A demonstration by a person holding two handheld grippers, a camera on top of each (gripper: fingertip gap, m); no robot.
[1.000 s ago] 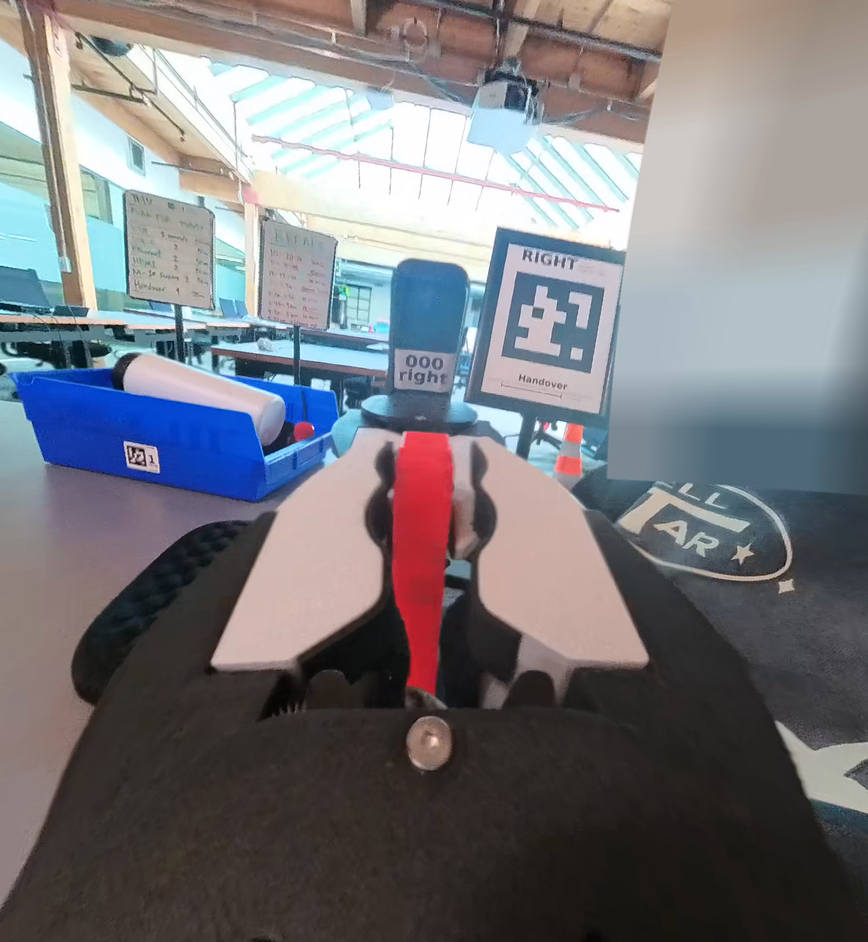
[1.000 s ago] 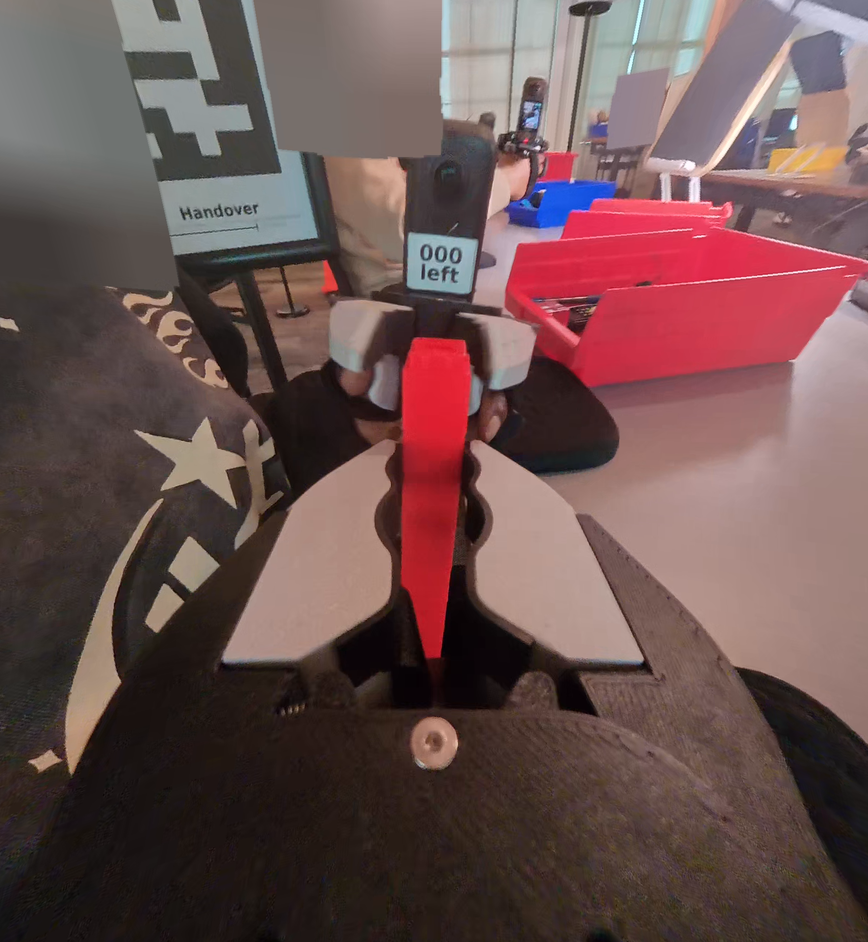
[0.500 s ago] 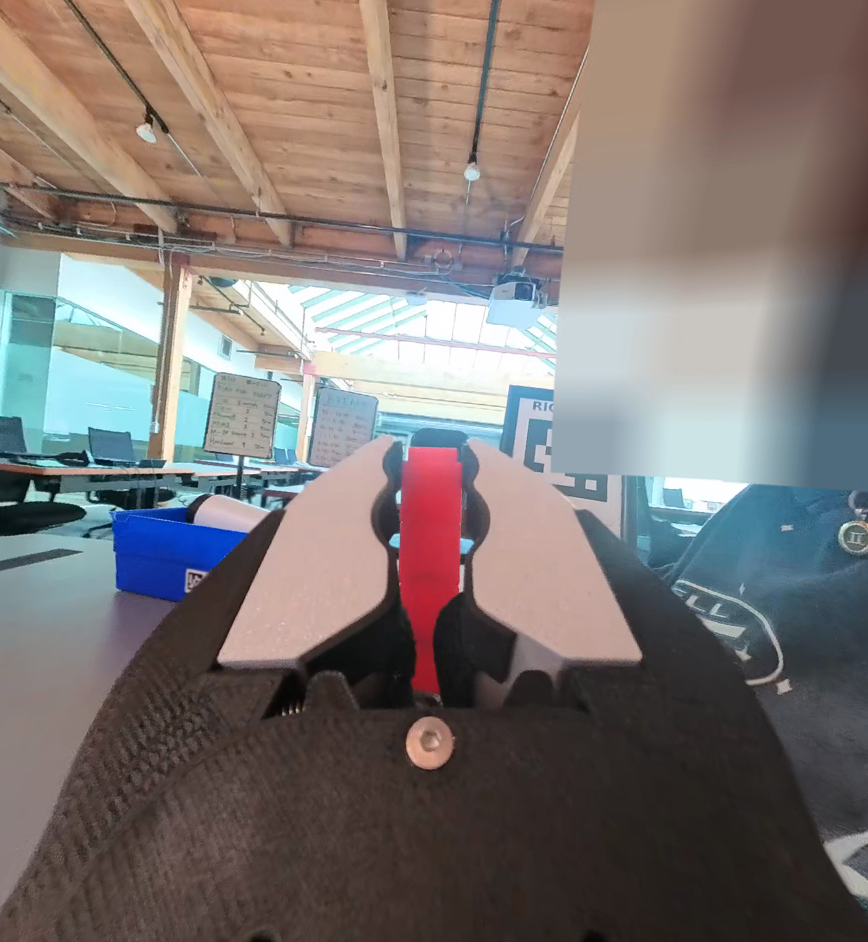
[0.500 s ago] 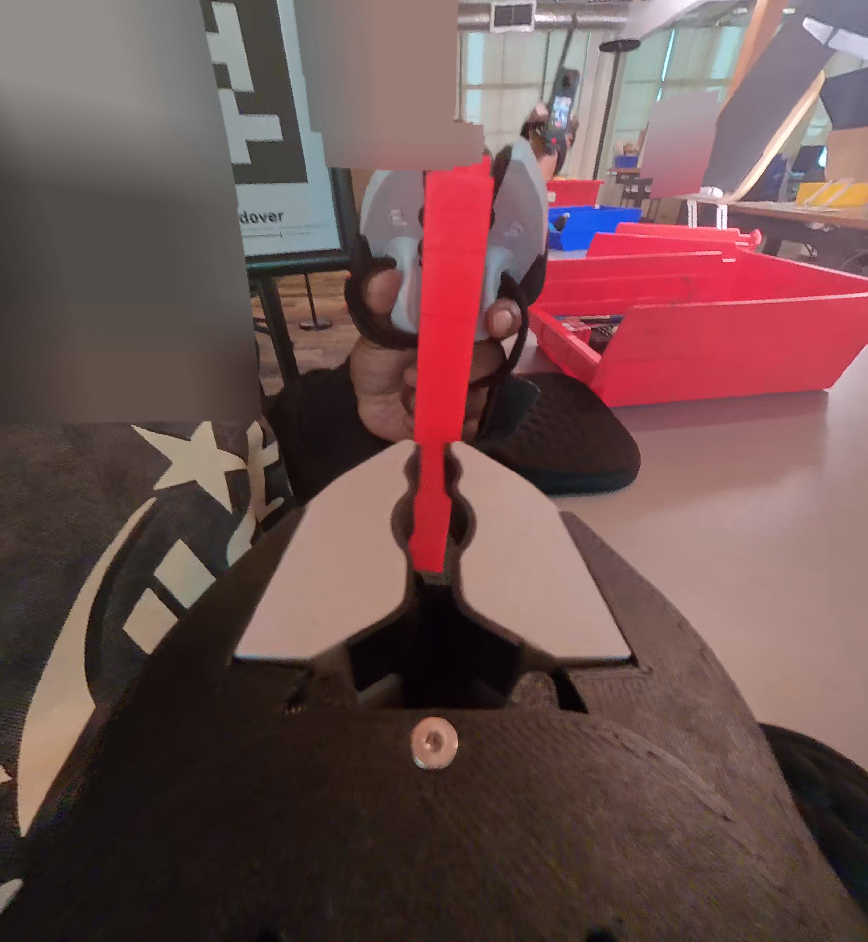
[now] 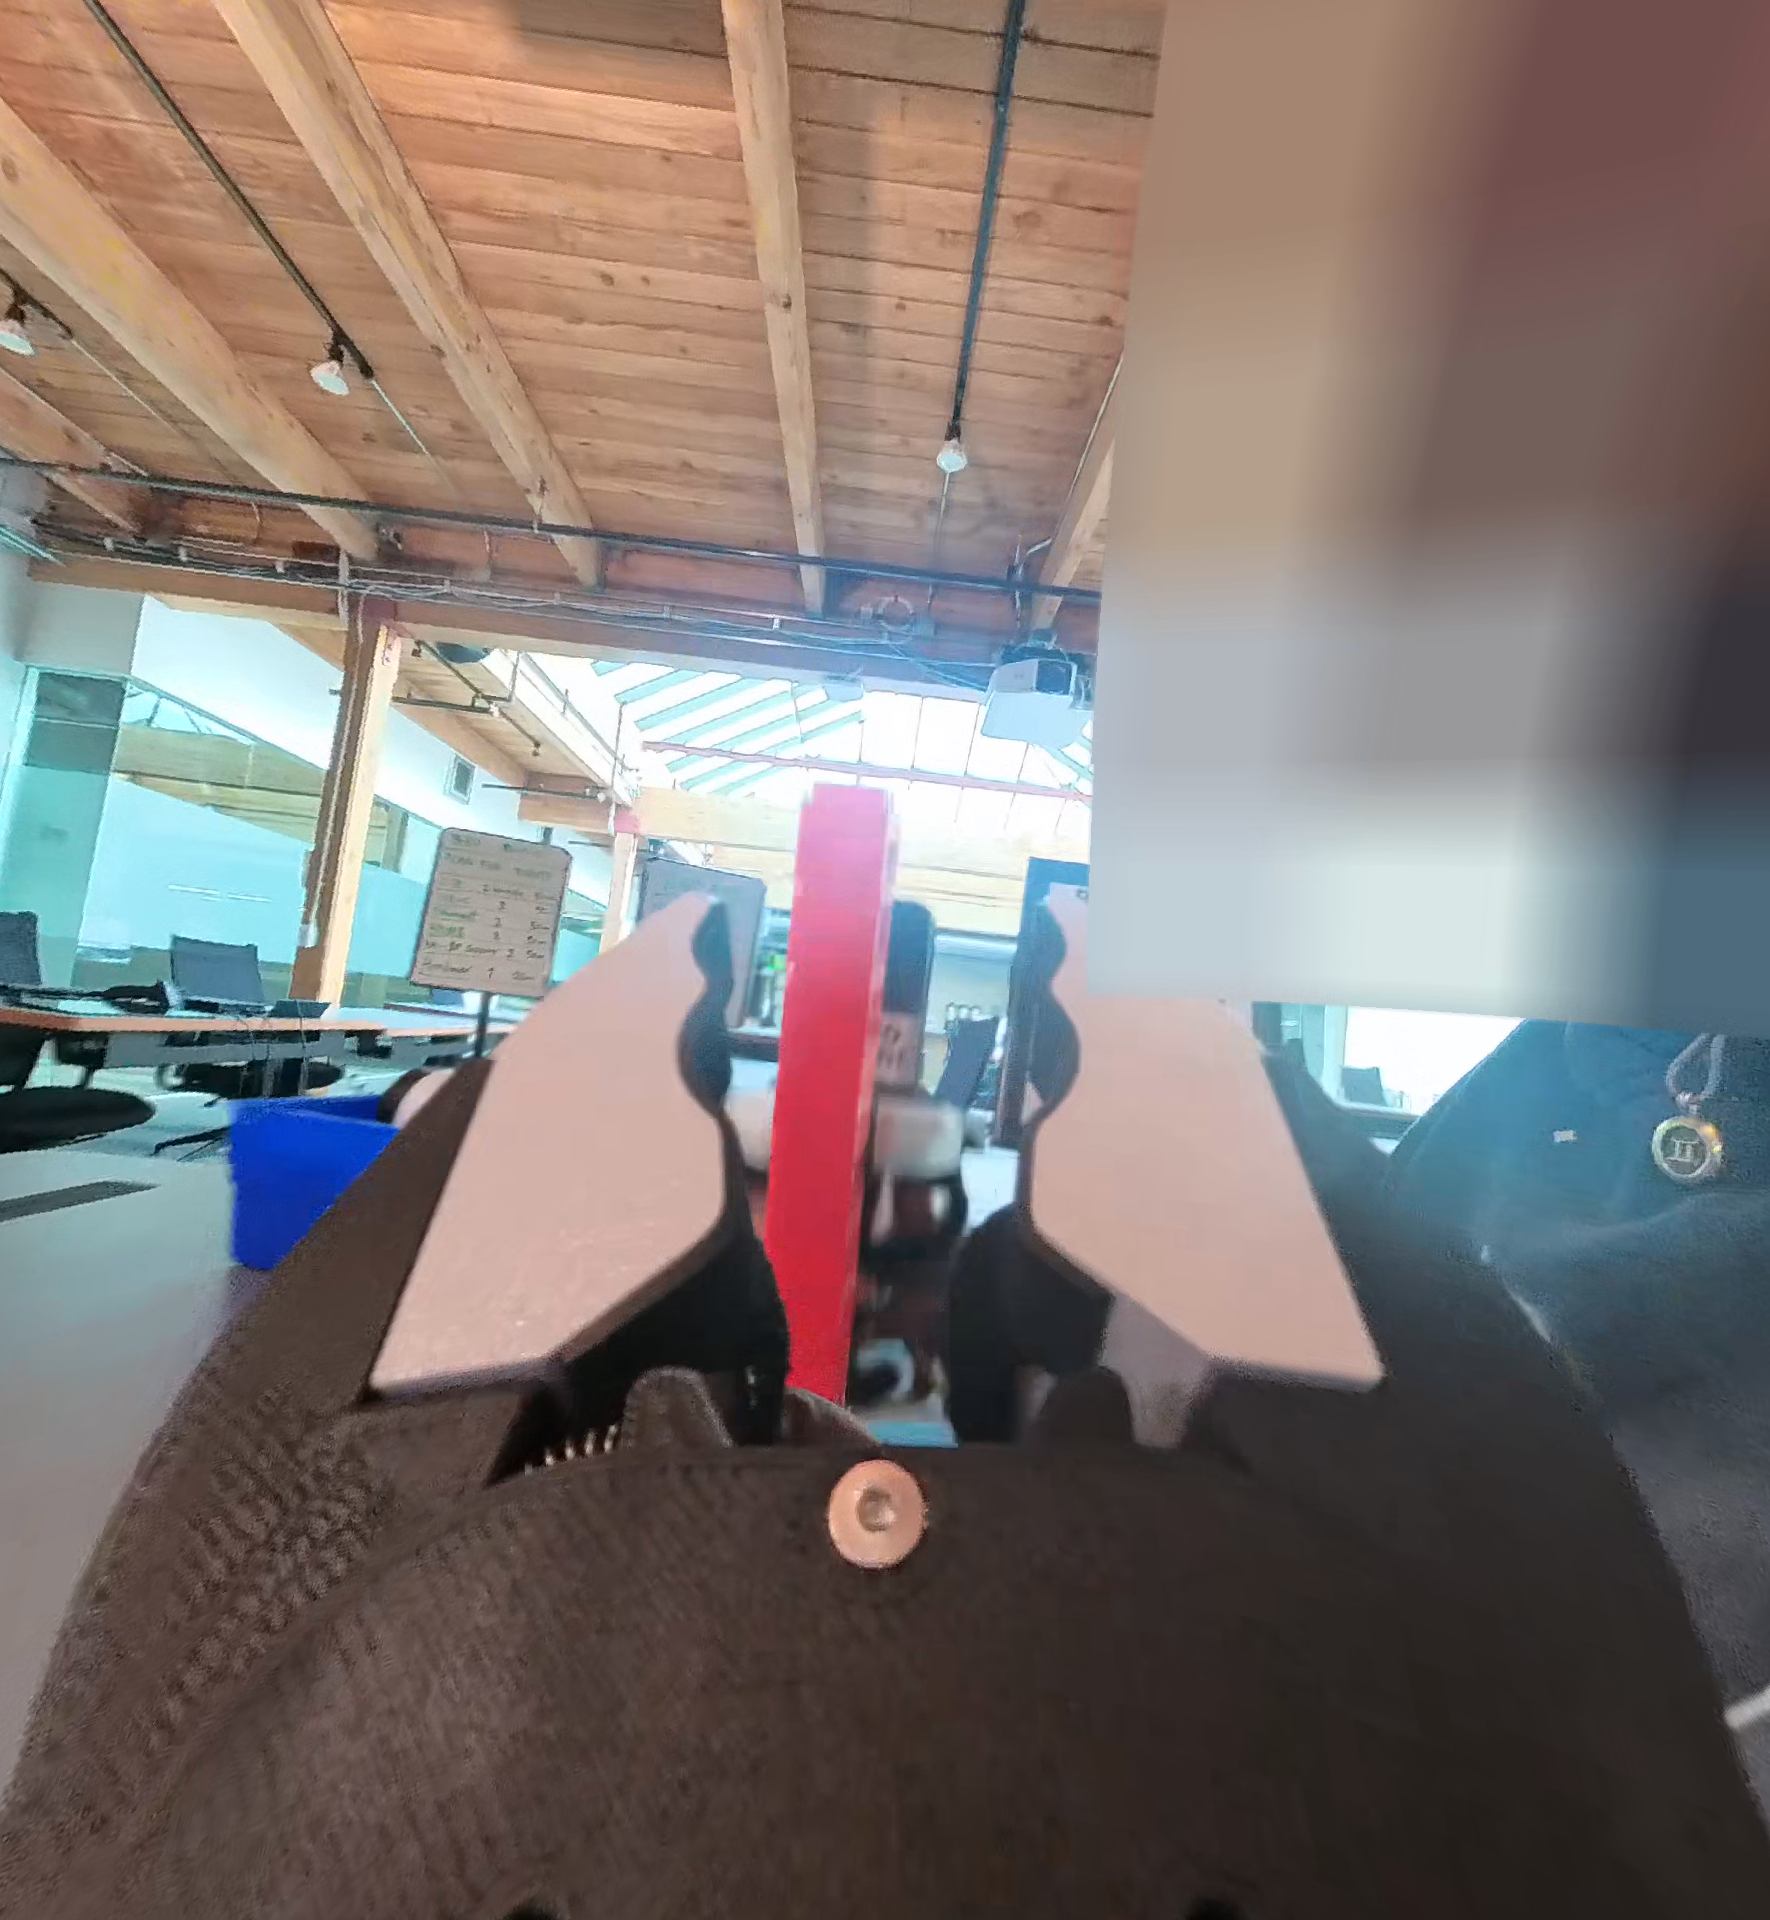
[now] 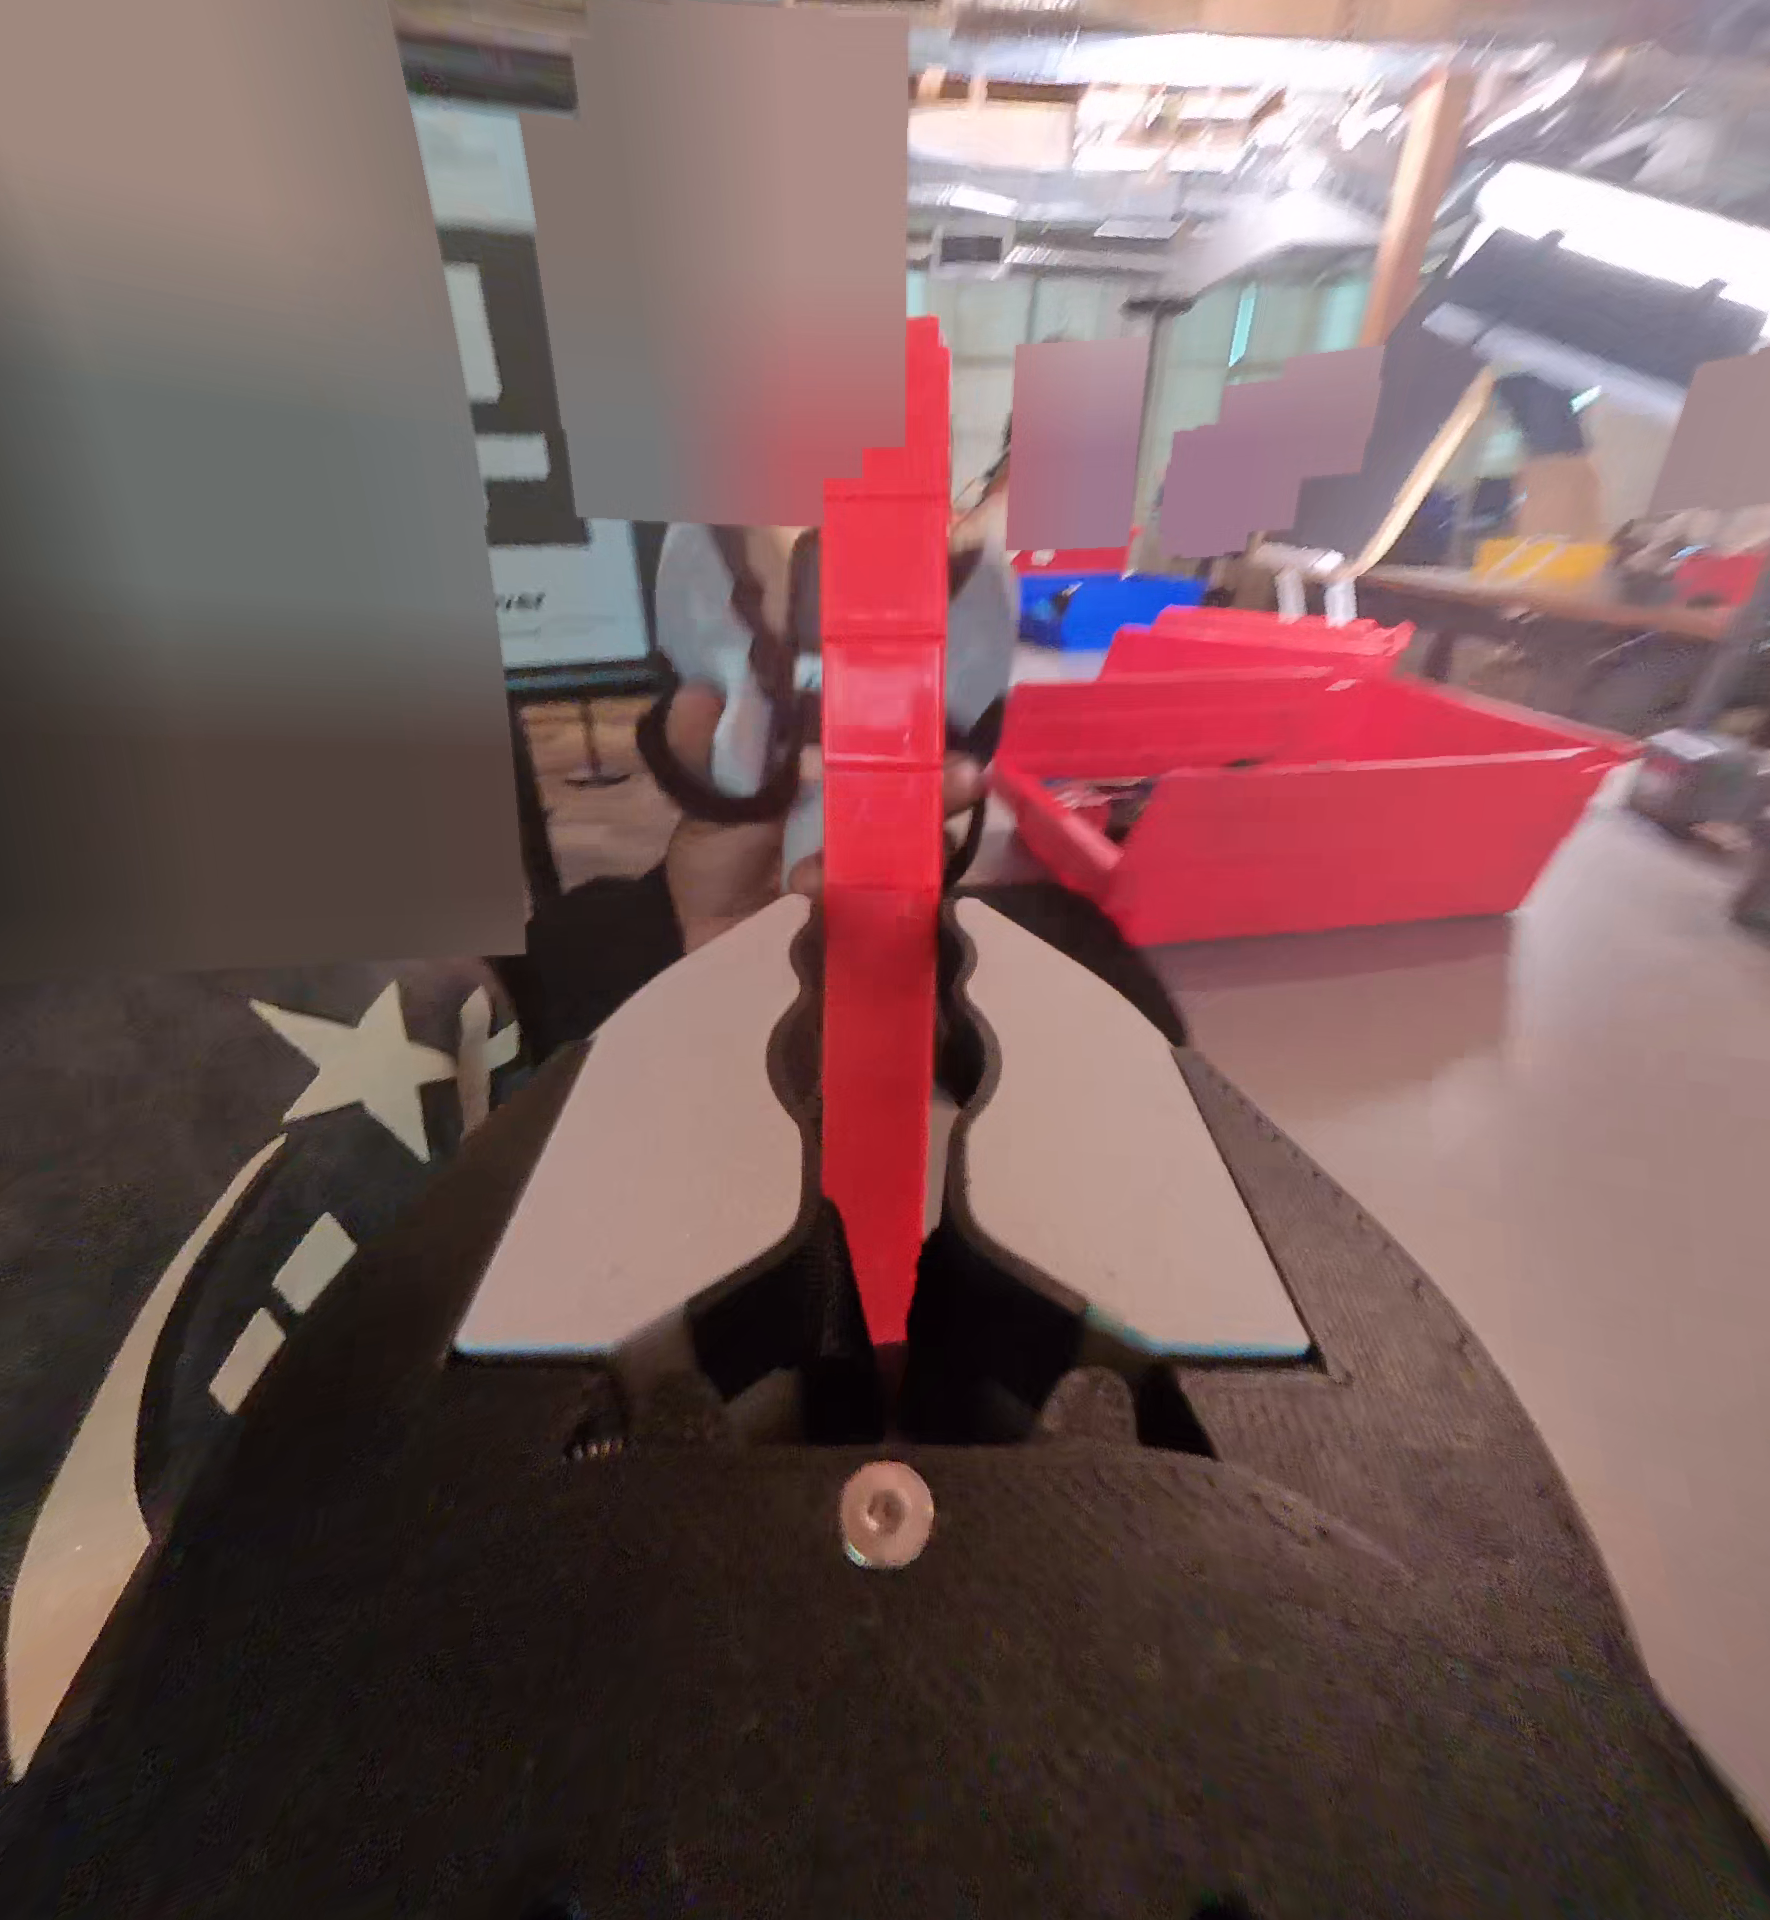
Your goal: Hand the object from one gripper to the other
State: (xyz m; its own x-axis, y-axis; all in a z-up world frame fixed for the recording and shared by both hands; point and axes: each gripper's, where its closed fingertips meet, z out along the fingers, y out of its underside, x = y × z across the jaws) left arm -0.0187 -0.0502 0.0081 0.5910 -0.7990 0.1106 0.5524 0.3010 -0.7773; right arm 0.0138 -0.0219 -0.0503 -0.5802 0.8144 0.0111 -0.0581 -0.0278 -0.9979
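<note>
While the left gripper [image 5: 876,997] has its jaws spread clear of the red bar [image 5: 829,1091] at the centre of its frame, the right gripper [image 6: 881,971] is clenched on that bar [image 6: 881,831]. A red bin [image 6: 1328,831] sits on the tabletop [image 6: 1587,1195] at right.
</note>
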